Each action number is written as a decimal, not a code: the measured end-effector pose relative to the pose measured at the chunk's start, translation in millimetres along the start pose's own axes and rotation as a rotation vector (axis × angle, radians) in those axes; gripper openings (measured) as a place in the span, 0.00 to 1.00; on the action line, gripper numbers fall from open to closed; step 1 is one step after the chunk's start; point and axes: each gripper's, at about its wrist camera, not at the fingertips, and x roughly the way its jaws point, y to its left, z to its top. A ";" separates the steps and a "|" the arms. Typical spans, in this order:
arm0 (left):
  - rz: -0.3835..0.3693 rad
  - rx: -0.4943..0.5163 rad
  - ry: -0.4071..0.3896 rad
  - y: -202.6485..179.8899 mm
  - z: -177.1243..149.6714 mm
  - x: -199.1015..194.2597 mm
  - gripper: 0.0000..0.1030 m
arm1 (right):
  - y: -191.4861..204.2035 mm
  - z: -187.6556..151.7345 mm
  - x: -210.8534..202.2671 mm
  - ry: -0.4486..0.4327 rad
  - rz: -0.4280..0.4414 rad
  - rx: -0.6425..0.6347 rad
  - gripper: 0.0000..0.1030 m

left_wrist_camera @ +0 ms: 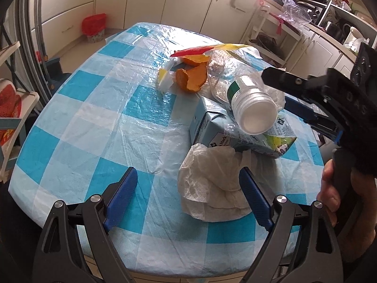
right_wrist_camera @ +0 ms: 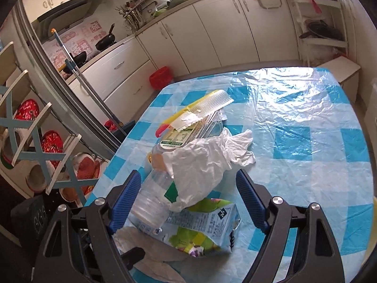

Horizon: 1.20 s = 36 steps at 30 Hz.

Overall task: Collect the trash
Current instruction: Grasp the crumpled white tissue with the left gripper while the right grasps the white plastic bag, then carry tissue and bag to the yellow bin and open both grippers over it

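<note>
Crumpled paper towel point(left_wrist_camera: 212, 184), soft and weightless at lower centre on the desk point(left_wrist_camera: 82, 122) between the left gripper point(left_wrist_camera: 188, 198) jaws, spread apart, should pinch anywhere; right gripper point(right_wrist_camera: 186, 202) jaws gape over the slippery bottle point(right_wrist_camera: 153, 202).
</note>
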 end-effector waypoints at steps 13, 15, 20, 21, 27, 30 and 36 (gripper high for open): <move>-0.051 0.057 0.010 -8.9 -1.5 -1.9 0.20 | -28.5 -2.5 -23.4 -0.031 0.075 0.114 0.05; -0.060 0.051 0.003 -6.2 -0.9 -8.3 0.16 | -31.5 -1.6 -33.4 -0.059 0.088 0.117 0.05; -0.083 0.035 -0.011 0.8 0.1 -26.6 0.12 | -49.7 -4.8 -60.2 -0.106 0.094 0.150 0.05; -0.085 0.032 -0.014 2.3 0.0 -29.7 0.12 | -53.7 -6.0 -64.7 -0.114 0.093 0.158 0.05; -0.104 0.021 -0.027 6.9 2.8 -49.0 0.11 | -70.8 -11.4 -90.8 -0.167 0.099 0.202 0.05; -0.118 0.035 -0.041 3.4 3.9 -60.1 0.11 | -76.5 -13.2 -102.8 -0.195 0.094 0.215 0.05; -0.167 0.081 -0.058 -17.6 1.9 -77.4 0.11 | -106.1 -22.9 -139.0 -0.286 0.047 0.297 0.05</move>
